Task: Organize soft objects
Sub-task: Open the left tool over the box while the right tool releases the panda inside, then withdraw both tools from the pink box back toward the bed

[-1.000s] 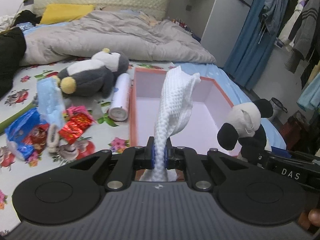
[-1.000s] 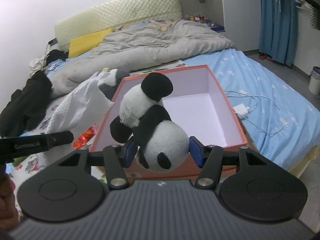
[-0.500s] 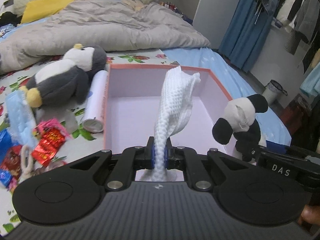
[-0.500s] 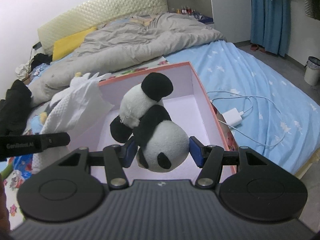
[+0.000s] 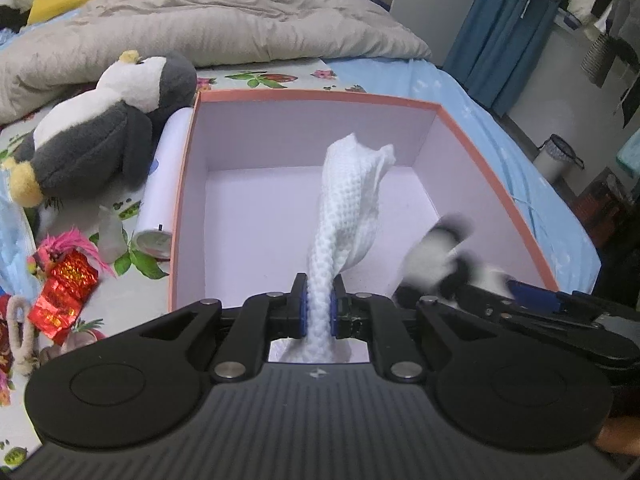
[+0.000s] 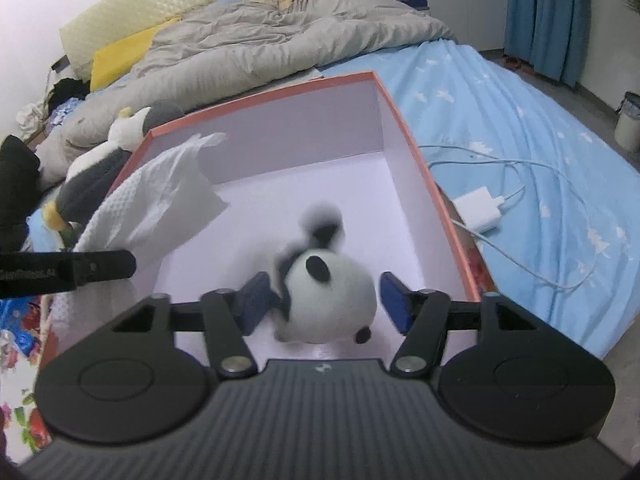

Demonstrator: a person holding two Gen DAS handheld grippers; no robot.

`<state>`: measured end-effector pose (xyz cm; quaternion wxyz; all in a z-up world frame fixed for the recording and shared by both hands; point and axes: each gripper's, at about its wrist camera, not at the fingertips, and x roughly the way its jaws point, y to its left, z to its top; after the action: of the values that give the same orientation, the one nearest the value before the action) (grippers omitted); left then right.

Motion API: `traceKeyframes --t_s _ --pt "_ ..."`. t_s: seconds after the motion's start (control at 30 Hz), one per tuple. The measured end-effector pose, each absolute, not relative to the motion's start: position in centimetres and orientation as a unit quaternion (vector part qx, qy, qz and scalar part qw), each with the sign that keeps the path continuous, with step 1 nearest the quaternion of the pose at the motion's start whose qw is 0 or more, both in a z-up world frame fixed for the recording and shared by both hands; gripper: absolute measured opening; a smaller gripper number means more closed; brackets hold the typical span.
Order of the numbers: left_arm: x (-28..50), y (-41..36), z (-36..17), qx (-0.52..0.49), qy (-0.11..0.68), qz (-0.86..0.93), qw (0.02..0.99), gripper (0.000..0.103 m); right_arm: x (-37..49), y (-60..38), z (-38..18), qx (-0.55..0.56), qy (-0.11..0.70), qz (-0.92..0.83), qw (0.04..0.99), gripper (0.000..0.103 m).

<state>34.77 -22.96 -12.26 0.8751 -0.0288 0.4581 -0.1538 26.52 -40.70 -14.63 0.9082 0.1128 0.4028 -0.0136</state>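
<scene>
An orange box with a pale lilac inside [image 5: 320, 97] lies open on the bed. My left gripper [image 5: 319, 308] hovers over its near edge. Its blue pads still pinch a white knit cloth [image 5: 348, 200], which stands up over the box floor, and its jaws are opening. My right gripper [image 6: 325, 300] is over the box [image 6: 404, 132] too, and its jaws are opening. The panda plush [image 6: 328, 292] is blurred between them and clear of the right pad, dropping toward the floor. The panda [image 5: 440, 252] also shows as a blur in the left wrist view.
A penguin plush [image 5: 104, 128] and a white roll [image 5: 164, 184] lie left of the box, with red wrappers [image 5: 64, 288] nearer. A grey duvet [image 5: 200, 12] is bunched behind. A white charger with its cable [image 6: 480, 208] lies on the blue sheet to the right.
Both grippers moved forward and down over the box. The right jaws widened and the panda slipped lower, now blurred. The left pads parted slightly around the cloth.
</scene>
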Motion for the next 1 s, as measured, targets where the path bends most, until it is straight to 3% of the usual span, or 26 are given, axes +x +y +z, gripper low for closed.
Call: traceKeyframes --t_s 0.07,1.0 --pt "34.4 -22.7 -11.8 -0.034 0.452 -0.155 0.878 0.040 26.5 -40.7 -14.5 0.120 0.403 -0.012 0.907 0.076" --pt "18.3 -15.8 -2.8 -0.034 0.370 -0.150 0.916 0.041 13.1 -35.0 -6.7 0.106 0.334 0.026 0.936 0.076"
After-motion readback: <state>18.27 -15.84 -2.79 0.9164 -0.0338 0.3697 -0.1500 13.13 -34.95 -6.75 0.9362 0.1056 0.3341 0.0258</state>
